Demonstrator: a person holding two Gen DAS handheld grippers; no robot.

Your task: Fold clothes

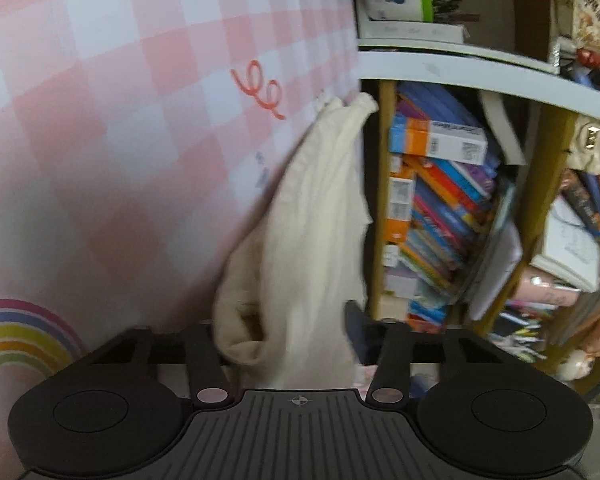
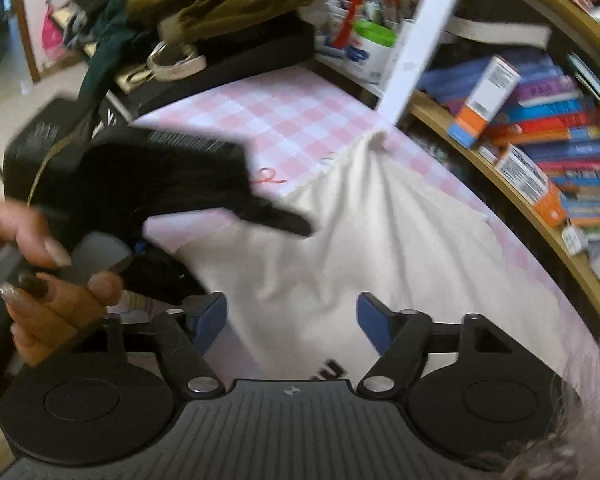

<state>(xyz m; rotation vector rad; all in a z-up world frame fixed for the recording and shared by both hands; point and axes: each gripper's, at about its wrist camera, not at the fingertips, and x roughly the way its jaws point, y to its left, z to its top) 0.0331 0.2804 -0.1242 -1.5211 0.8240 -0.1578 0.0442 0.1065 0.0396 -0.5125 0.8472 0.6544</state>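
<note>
- Left wrist view: a cream garment (image 1: 312,240) is seen bunched between the fingers of the left gripper (image 1: 288,336), stretching away to the far edge of the pink checked desk (image 1: 100,120). The jaws look spread around the cloth; whether it is actually pinched cannot be told. A bookshelf (image 1: 452,200) packed with books is seen just right of the garment.
- Right wrist view: the right gripper (image 2: 292,320) is seen spread wide, blue pads (image 2: 370,320) apart, hovering over the same garment (image 2: 360,240), which is laid out on the desk (image 2: 280,120). The left gripper (image 2: 284,220), blurred, is held by a hand (image 2: 48,280) at left, its tip over the garment's edge. Piled clothes (image 2: 220,0) are seen at the far end.
</note>
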